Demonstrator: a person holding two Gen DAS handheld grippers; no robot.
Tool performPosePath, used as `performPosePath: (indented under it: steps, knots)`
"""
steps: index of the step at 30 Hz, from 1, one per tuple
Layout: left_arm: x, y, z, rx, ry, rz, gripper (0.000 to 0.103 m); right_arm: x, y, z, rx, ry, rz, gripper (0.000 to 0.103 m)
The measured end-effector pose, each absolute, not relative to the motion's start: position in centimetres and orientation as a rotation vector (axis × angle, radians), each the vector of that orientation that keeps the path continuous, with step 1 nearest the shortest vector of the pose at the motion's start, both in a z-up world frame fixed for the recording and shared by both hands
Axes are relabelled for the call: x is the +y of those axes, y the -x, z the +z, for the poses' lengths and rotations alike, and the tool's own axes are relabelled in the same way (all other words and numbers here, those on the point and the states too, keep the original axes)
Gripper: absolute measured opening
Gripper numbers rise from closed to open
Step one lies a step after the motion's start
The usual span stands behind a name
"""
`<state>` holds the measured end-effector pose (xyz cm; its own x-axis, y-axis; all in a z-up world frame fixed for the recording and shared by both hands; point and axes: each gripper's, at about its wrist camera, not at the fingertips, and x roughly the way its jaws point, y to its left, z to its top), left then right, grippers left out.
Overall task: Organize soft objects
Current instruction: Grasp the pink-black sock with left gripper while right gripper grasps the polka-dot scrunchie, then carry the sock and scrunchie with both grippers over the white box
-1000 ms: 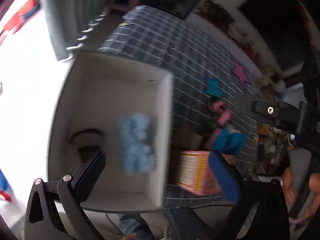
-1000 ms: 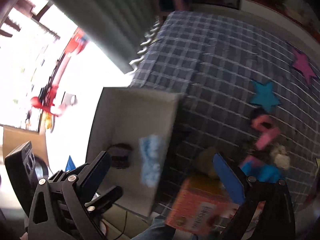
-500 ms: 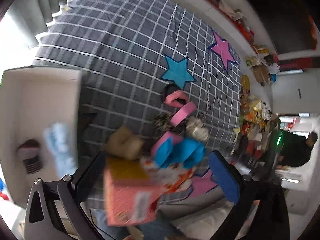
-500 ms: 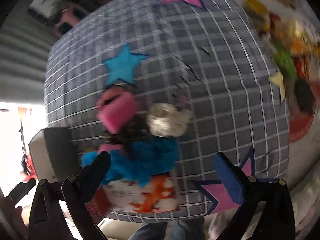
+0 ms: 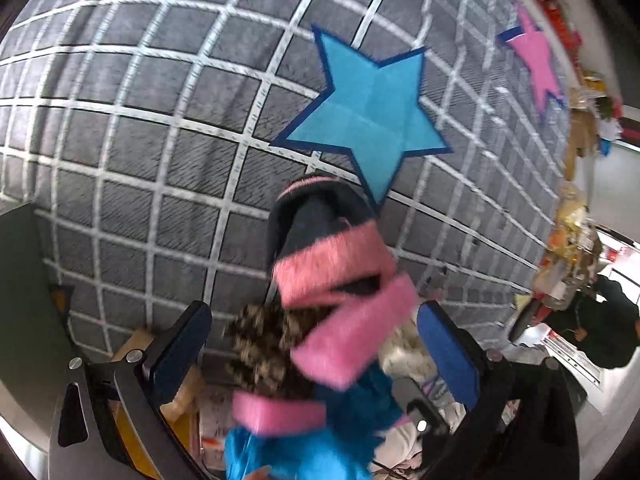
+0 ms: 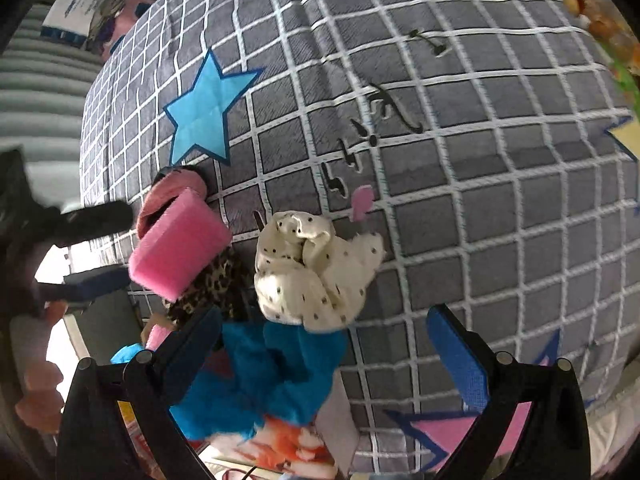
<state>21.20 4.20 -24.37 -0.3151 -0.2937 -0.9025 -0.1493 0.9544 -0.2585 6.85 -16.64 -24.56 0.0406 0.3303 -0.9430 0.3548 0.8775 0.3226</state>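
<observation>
Checked bedspread [image 5: 140, 128], pink sponge [image 5: 356, 336] between wide-apart left gripper [image 5: 312, 344] fingers; right gripper [image 6: 324, 344] likewise agape.

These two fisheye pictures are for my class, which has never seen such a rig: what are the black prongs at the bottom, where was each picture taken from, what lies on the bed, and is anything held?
The prongs are hand-held two-finger grippers; a camera on each looks along its fingers. In the left camera's picture the left gripper is open over a pink sponge block. In the right camera's picture the right gripper is open near a cream dotted cloth. On the grey checked bedcover also lie a leopard-print cloth and a blue fluffy item. Nothing is held.
</observation>
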Motion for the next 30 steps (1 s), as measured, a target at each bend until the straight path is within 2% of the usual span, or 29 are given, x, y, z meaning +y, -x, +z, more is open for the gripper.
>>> performPosePath:
  steps: [6, 8, 10, 11, 12, 14, 15, 16, 18, 30]
  knots:
    - [3.3, -21.9, -27.1, 1.95, 0.286, -0.072, 0.103, -15.6, -8.3, -26.7, 1.571, -0.49, 0.039, 0.103]
    - [3.0, -22.0, -27.6, 1.958, 0.267, -0.063, 0.097, -14.9, -8.7, -26.9, 1.561, -0.446, 0.055, 0.1]
    - [2.1, -22.0, -28.3, 1.975, 0.235, -0.053, 0.084, -14.3, -8.9, -26.9, 1.558, -0.387, 0.069, 0.076]
    - [1.9, -22.0, -28.5, 1.983, 0.221, -0.049, 0.08, -14.1, -9.0, -26.9, 1.557, -0.364, 0.073, 0.076]
    - [1.7, -21.8, -28.6, 1.99, 0.195, -0.047, 0.076, -13.8, -9.2, -26.8, 1.555, -0.348, 0.075, 0.071]
    - [0.9, -21.8, -28.3, 1.979, 0.136, -0.059, 0.067, -14.0, -9.3, -26.6, 1.542, -0.337, 0.082, 0.05]
    - [0.7, -21.7, -28.0, 1.966, 0.123, -0.073, 0.052, -14.1, -9.4, -26.6, 1.542, -0.363, 0.094, 0.037]
    - [0.6, -21.7, -27.7, 1.955, 0.136, -0.099, 0.033, -14.5, -9.5, -26.6, 1.547, -0.385, 0.094, 0.036]
    - [0.5, -21.6, -27.2, 1.934, 0.149, -0.108, 0.028, -15.1, -9.6, -26.4, 1.538, -0.395, 0.101, 0.033]
    - [3.1, -21.9, -20.4, 1.652, 0.051, -0.092, 0.026, -16.0, -11.5, -21.5, 1.437, -0.425, 0.136, 0.033]
